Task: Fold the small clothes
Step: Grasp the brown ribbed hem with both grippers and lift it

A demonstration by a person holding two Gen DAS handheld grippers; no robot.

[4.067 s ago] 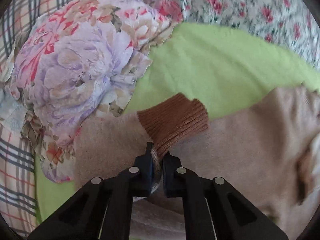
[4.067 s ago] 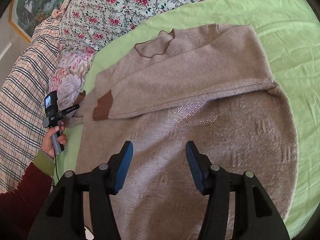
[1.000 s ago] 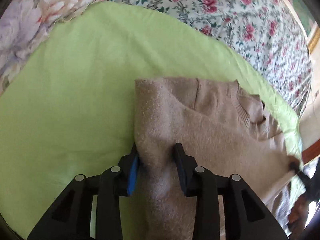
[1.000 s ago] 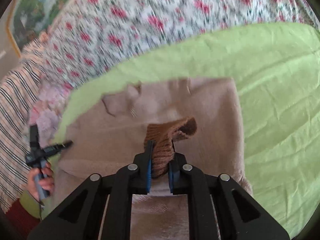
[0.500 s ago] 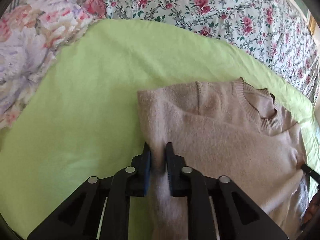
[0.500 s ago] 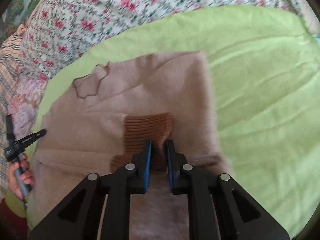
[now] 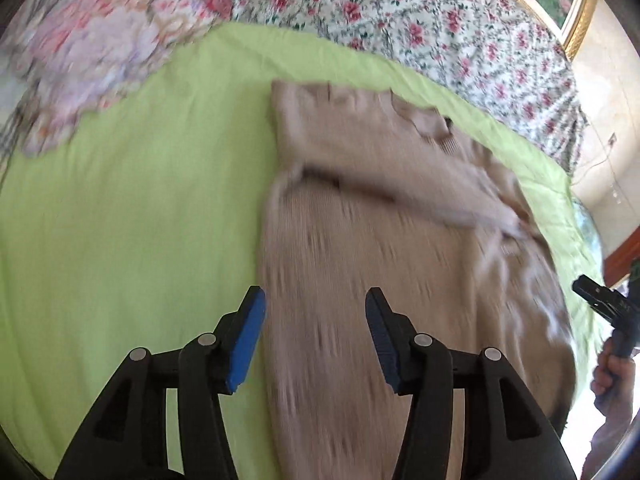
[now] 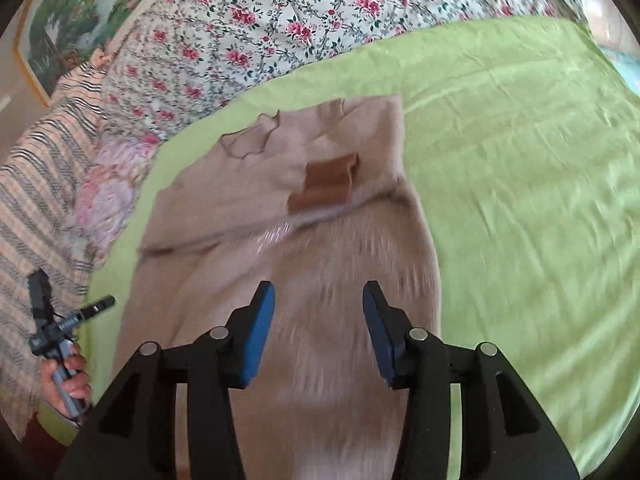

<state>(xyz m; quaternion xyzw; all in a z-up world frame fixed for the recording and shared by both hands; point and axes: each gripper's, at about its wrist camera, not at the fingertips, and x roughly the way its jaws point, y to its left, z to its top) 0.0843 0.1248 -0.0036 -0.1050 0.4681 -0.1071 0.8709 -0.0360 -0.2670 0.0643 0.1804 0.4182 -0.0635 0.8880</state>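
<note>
- Beige knit, soft and limp: the sweater (image 8: 280, 248) lies flat on the bed, neckline toward the pillows, both sleeves laid across the chest so the body makes one narrow column ready for a crosswise fold
- The brown ribbed cuff (image 8: 326, 182) rests on top of the chest, near the right shoulder edge, so that sleeve looks tucked in rather than trailing off the side
- The left gripper (image 7: 312, 336) hangs over the lower body of the sweater at its left edge; its jaws have just been opening, and the blue fingers (image 7: 246, 344) stand apart with nothing pinched between them
- The right gripper (image 8: 318, 332) hangs over the lower middle of the garment; its jaws have just been opening too, and they stand apart over bare knit, not gripping it
- Judging from this, the sleeve step looks done, and the hem is probably next to be lifted toward the collar
- The lime-green sheet (image 8: 520, 200) gives a smooth, wide surface, well clear on the sweater's right
- A rose-print bedspread (image 8: 300, 20) borders the far edge, a lilac floral pillow (image 7: 92, 52) and a plaid cloth (image 8: 36, 184) lie on the left, and a framed picture (image 8: 80, 12) stands behind
</note>
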